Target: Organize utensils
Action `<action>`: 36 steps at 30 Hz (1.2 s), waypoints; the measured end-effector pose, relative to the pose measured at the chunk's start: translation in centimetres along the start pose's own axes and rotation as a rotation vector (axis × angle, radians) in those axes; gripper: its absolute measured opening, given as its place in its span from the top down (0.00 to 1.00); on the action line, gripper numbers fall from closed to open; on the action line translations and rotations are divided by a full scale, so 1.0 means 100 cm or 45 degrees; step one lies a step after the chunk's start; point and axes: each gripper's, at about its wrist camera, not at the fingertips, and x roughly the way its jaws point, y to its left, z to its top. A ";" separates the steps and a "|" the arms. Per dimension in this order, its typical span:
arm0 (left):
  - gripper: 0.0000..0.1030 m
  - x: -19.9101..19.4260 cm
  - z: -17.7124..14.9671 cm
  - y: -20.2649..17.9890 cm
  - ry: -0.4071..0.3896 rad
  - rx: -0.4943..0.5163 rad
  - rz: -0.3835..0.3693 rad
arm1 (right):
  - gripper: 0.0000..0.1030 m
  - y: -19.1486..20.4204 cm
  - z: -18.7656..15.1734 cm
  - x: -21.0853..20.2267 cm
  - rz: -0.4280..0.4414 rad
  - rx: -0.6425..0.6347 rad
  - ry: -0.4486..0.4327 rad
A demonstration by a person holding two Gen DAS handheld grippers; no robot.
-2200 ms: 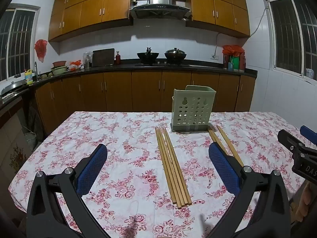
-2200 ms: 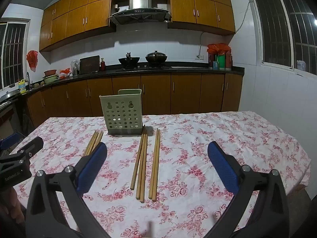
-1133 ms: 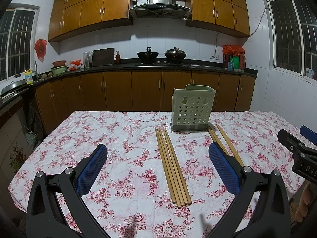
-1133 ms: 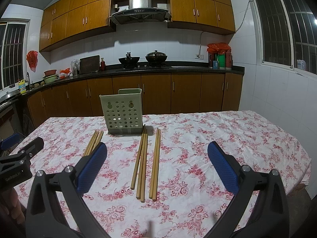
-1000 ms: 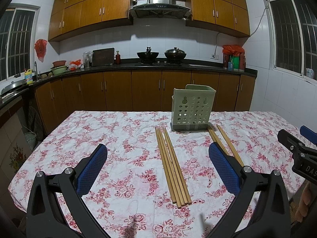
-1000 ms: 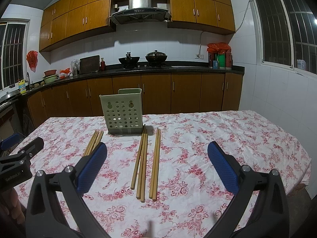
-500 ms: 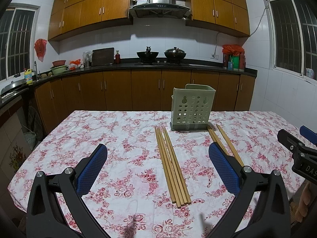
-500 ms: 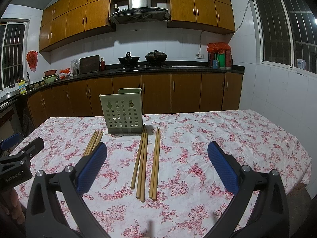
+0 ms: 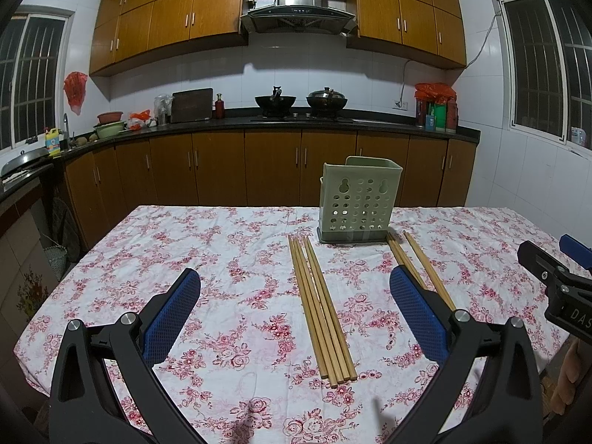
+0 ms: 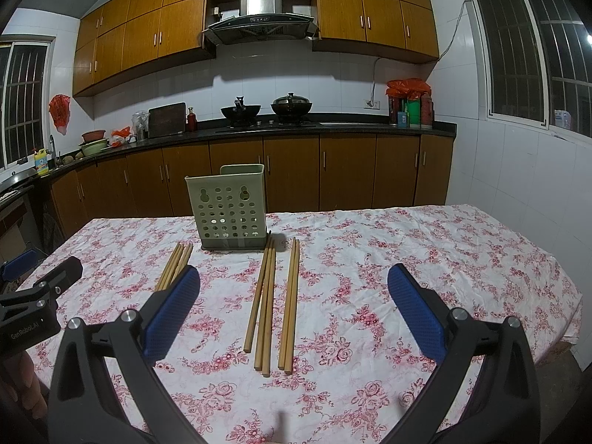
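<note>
A pale green perforated utensil holder (image 9: 358, 199) stands upright on the floral tablecloth (image 9: 222, 259); it also shows in the right wrist view (image 10: 228, 207). Several wooden chopsticks (image 9: 320, 307) lie in a bundle in front of it, and more chopsticks (image 9: 425, 266) lie to its right. In the right wrist view the right-hand chopsticks (image 10: 273, 303) lie between the fingers and the left bundle (image 10: 175, 264) lies to the left. My left gripper (image 9: 294, 318) is open and empty above the near table. My right gripper (image 10: 294, 314) is open and empty too.
The right gripper's body (image 9: 555, 288) shows at the left wrist view's right edge; the left gripper's body (image 10: 33, 307) shows at the right wrist view's left edge. Kitchen cabinets and a counter (image 9: 273, 122) with woks stand behind the table.
</note>
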 end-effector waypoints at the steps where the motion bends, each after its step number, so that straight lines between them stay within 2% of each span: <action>1: 0.02 0.000 0.000 0.000 0.000 0.000 0.000 | 0.04 0.000 0.000 0.000 0.000 0.000 0.000; 30: 0.02 -0.001 -0.001 0.000 0.005 0.002 0.005 | 0.04 0.000 0.001 0.002 0.000 0.000 0.005; 36: 0.02 0.013 -0.003 -0.001 0.071 0.014 0.030 | 0.04 -0.005 -0.003 0.014 -0.006 0.007 0.045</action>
